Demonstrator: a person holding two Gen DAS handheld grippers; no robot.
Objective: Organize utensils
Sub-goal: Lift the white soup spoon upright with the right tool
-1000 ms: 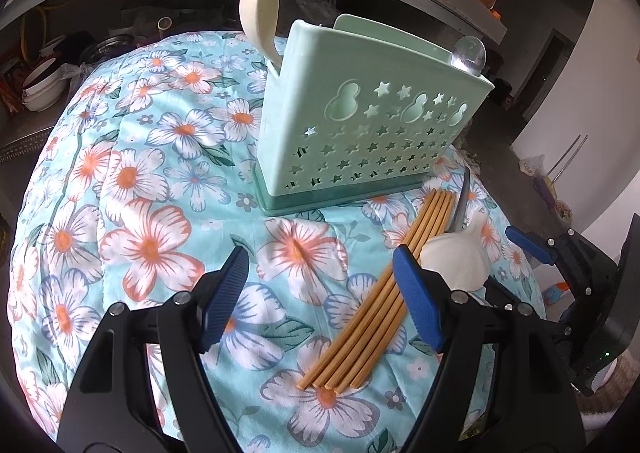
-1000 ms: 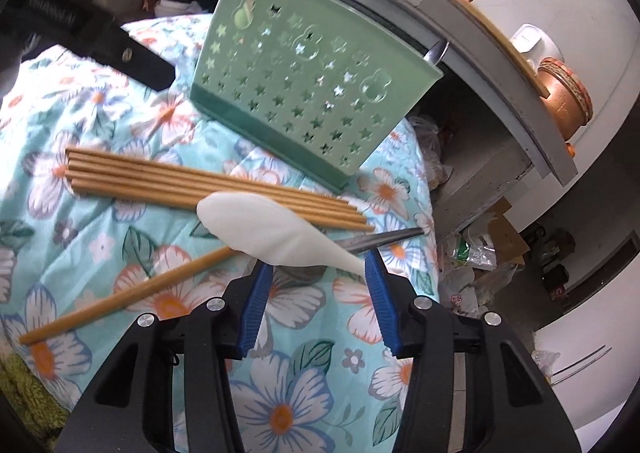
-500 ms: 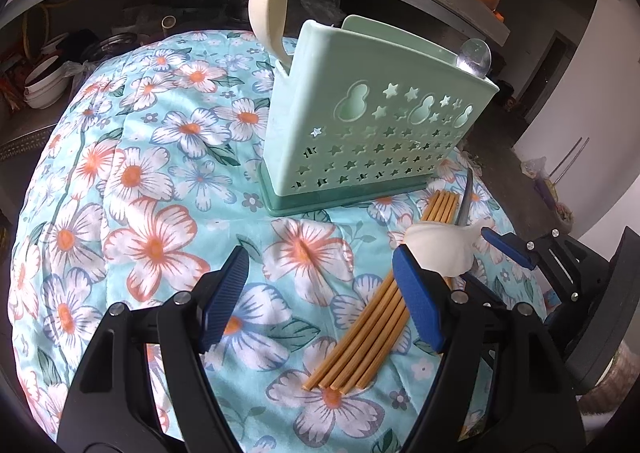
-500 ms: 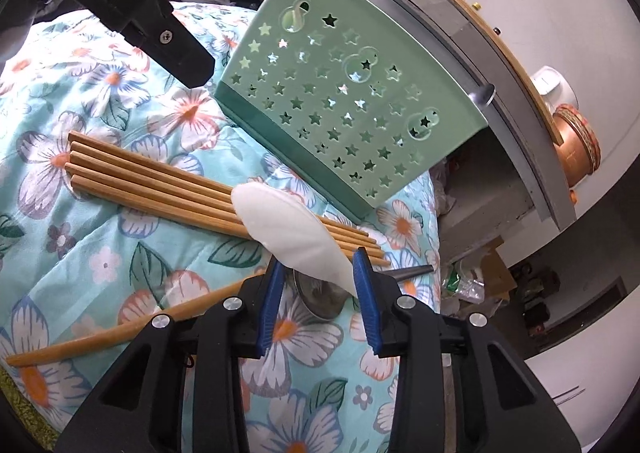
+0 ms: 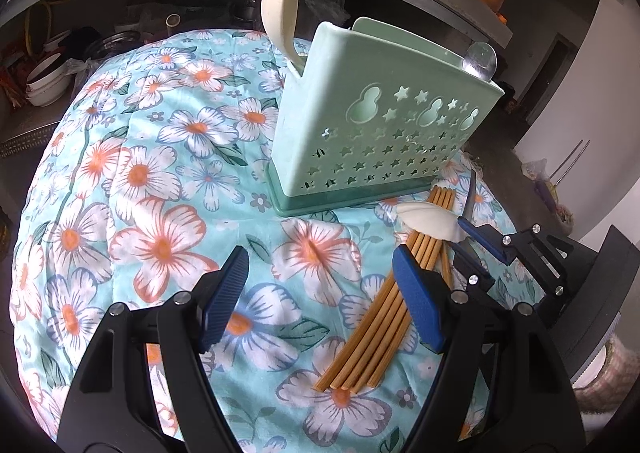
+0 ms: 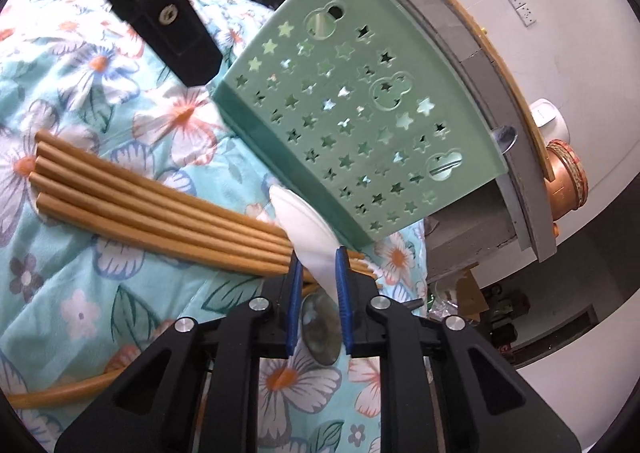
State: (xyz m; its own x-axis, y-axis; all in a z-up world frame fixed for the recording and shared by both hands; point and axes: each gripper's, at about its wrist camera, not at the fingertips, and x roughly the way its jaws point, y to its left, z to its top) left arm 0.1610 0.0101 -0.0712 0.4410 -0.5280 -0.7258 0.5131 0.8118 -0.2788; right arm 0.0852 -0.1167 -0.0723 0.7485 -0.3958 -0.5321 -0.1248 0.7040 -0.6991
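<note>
right tongs (image 6: 318, 285) are clamped on the white spoon (image 6: 308, 229) at its narrow handle end; the bowl points forward and up from the tongs toward the green holder (image 6: 360, 133), lifted above the chopsticks (image 6: 160, 209). judged step: carry the spoon to the holder. the holder lies ahead of and above the right tongs, just beyond the spoon's tip, its open top on the far side; the spoon's long axis runs roughly along the tongs' fingers, so it will likely need raising and tipping handle-down to enter. right hand is nearer by far. left tongs (image 5: 320, 297) hang wide apart over the floral cloth (image 5: 140, 173), holding nothing, the chopsticks just beside the right finger. a cream ladle (image 5: 280, 9) and a metal spoon (image 5: 480, 59) already stand in the holder
</note>
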